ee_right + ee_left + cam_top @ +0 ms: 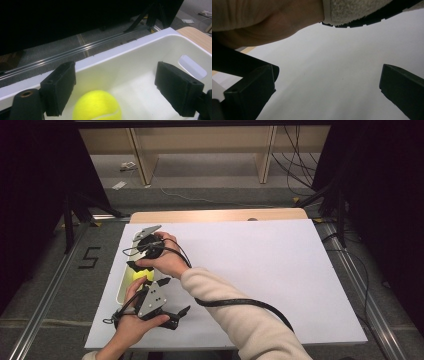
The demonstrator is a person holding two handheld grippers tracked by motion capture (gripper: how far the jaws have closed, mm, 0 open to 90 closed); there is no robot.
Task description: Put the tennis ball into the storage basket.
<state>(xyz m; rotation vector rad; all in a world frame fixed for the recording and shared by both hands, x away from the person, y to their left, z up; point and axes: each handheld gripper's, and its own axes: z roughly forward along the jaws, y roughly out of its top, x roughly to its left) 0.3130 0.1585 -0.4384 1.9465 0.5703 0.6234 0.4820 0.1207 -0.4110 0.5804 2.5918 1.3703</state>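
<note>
One tennis ball point(97, 106), perhaps half cut off.

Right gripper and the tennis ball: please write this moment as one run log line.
right gripper: open, above bin | tennis ball: in white bin, free of jaws | left gripper: open, empty, over table

The person's right arm point(235, 307), in a cream sleeve, reaches from six o'clock across toward ten o'clock, over the left hand point(131, 325). The right hand point(167, 260) holds the right gripper point(115, 90) tipped downward; its jaws stand apart, pressing on nothing. The left hand sits at about seven o'clock of the right one, gripping the left gripper point(327, 97), which points toward three o'clock. Its jaws stand wide apart with nothing between them.
</note>
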